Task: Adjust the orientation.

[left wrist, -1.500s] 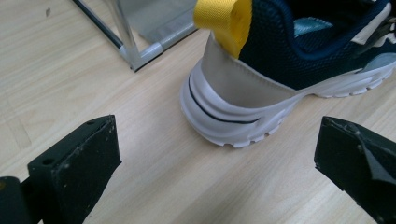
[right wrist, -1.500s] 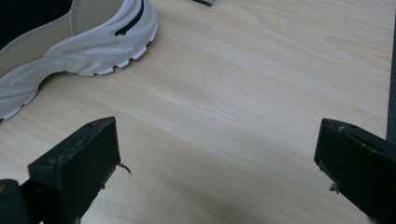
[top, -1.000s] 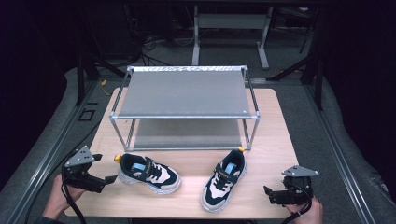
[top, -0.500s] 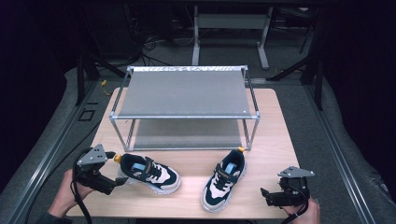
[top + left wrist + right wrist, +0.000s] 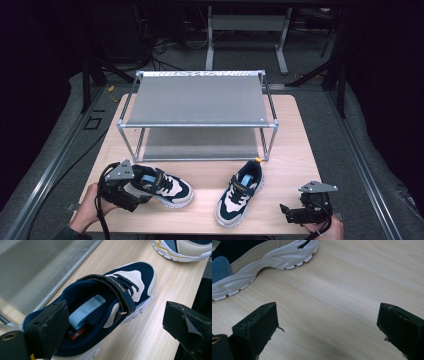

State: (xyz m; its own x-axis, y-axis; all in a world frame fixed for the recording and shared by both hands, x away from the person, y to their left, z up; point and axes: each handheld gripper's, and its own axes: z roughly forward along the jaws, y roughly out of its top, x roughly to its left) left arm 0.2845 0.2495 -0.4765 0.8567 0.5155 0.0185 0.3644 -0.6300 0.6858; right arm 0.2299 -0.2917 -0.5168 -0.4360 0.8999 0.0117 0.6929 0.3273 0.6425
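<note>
We start at our left gripper (image 5: 115, 322): its two black jaws stand wide apart and have just been closing a little. Between them lies the heel end of the left shoe (image 5: 105, 305), a navy sneaker with a cream panel, white sole, black strap and a light blue tab inside its opening. One jaw sits against the heel collar at the left of the left gripper view; the other hangs over bare wood beside the shoe's side, not touching it, so we do not have a hold on it. In the high view this gripper (image 5: 131, 192) is at the shoe's (image 5: 162, 186) heel, near the front left of the table (image 5: 295, 145), our left hand (image 5: 90, 207) behind it.

Our right gripper (image 5: 328, 327) has its jaws spread wide over bare wood with nothing between them. The white sole of the right shoe (image 5: 262, 257) lies beyond them, apart. From above, this gripper (image 5: 295, 214) sits near the front right corner, well apart from the right shoe (image 5: 241, 192), whose toe points toward us.

Behind both shoes stands the metal rack (image 5: 200, 100), with two grey shelves, both bare.
</note>
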